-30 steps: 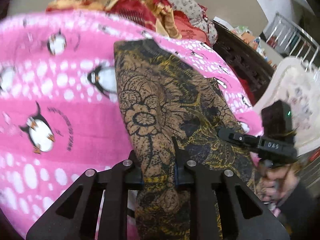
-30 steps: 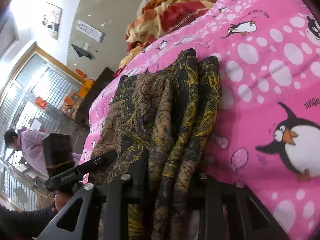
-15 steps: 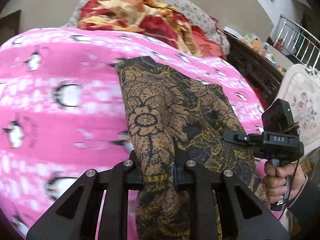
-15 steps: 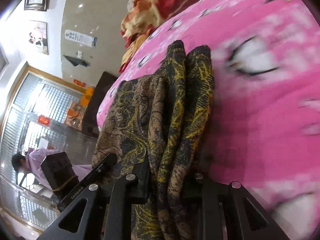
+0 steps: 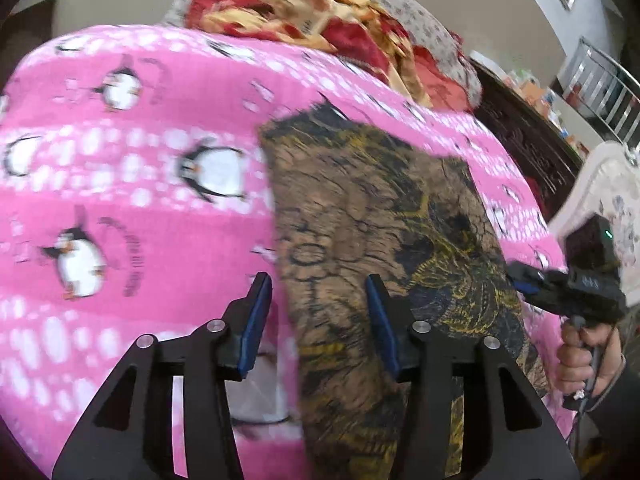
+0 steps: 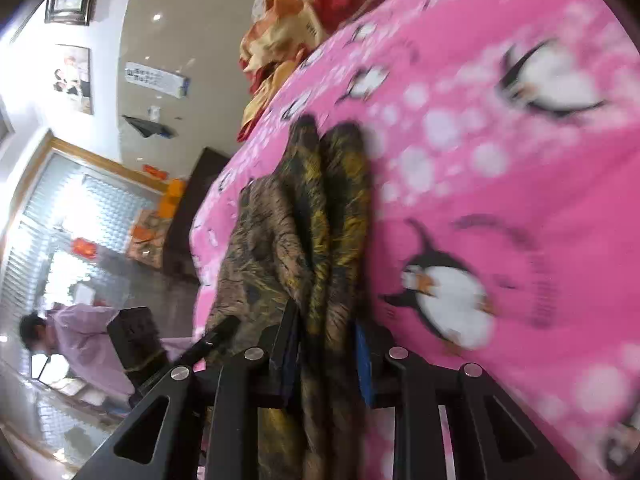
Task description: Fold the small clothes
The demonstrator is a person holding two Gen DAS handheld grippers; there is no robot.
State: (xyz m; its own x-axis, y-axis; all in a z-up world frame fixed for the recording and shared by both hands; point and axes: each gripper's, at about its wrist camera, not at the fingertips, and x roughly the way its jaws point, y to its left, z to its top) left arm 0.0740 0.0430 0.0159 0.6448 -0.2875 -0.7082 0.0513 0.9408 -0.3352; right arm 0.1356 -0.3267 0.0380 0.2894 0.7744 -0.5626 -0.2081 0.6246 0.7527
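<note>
Now the folded brown and yellow garment [image 5: 384, 248] lies on the pink penguin blanket [image 5: 132, 216] of the bed, reaching toward the far edge where a heap of red and orange bedding [image 5: 304, 28] is piled.

The left tongs [image 5: 316, 312] stand wide apart, and the near end of the garment passes between the two blue pads [image 5: 256, 320] without being pressed by them. The right tongs [image 6: 326, 356] are much narrower, and bunched layers of the same garment [image 6: 320, 240] sit between the pads; they seem to pinch the cloth, though motion blur makes the contact hard to confirm. In the left view the right tongs [image 5: 516, 276] appear at the right edge of the garment.

I judge that the main risk is uneven holding. With one side free and the other side gripped, any pull from the right could drag the cloth across the blanket and open the stacked layers. The fabric looks thin and slippery, so the fold may slide apart. The soft blanket may also wrinkle under it and spoil the edges.
</note>
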